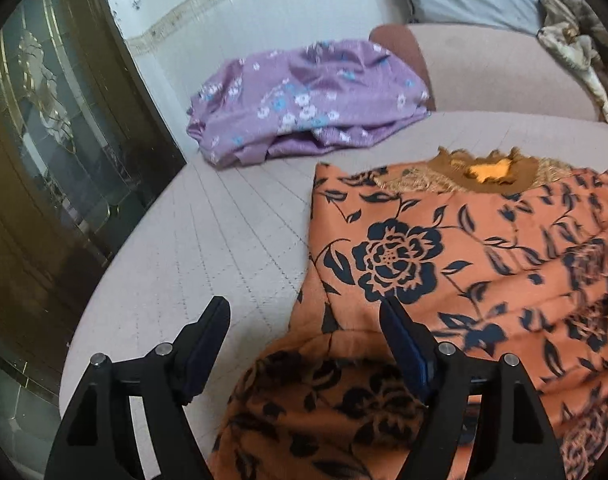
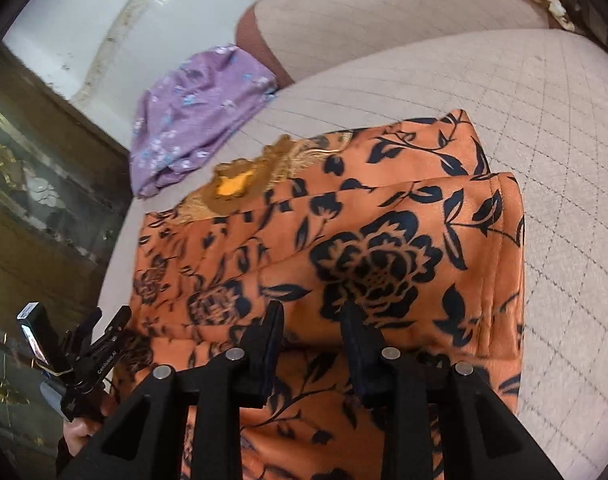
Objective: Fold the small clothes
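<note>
An orange garment (image 1: 463, 248) with dark blue flowers and a brown embroidered neckline lies on the quilted beige bed (image 1: 232, 216). My left gripper (image 1: 304, 314) stands open at the garment's near left edge. Its right finger is over the cloth, its left finger over bare quilt, and nothing is pinched. In the right wrist view a flap of the same garment (image 2: 383, 248) lies folded over towards the middle. My right gripper (image 2: 311, 314) stands narrow, with a bunch of that cloth between its pads. The left gripper (image 2: 108, 316) also shows at the lower left, in a person's hand.
A crumpled purple flowered garment (image 1: 304, 100) lies at the far side of the bed, against a beige bolster (image 1: 503, 68). A dark glass-fronted cabinet (image 1: 64, 160) stands close along the bed's left edge. Crumpled pale cloth (image 1: 571, 40) sits at the far right.
</note>
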A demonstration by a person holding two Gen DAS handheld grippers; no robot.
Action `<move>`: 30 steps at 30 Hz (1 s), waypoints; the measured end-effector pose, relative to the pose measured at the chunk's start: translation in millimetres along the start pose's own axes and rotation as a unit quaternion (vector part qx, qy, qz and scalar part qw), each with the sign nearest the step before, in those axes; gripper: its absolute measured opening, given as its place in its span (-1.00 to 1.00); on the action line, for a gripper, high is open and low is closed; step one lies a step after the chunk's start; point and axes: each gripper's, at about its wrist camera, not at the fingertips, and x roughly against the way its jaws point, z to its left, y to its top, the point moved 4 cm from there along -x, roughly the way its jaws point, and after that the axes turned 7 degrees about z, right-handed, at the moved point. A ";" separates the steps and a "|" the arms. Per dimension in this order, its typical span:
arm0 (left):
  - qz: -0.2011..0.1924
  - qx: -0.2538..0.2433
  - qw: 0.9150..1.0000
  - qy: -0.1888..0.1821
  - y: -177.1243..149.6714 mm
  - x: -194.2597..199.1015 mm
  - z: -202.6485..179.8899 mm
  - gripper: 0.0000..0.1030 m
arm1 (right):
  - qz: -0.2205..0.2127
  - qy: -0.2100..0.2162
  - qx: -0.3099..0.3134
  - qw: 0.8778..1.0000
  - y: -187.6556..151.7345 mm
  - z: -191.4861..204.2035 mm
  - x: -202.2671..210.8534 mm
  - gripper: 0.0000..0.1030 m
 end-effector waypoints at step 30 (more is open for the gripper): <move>-0.115 0.103 0.988 -0.016 -14.2 178.1 50.7 0.53 | -0.132 0.024 0.093 0.987 -105.5 37.0 136.7 0.52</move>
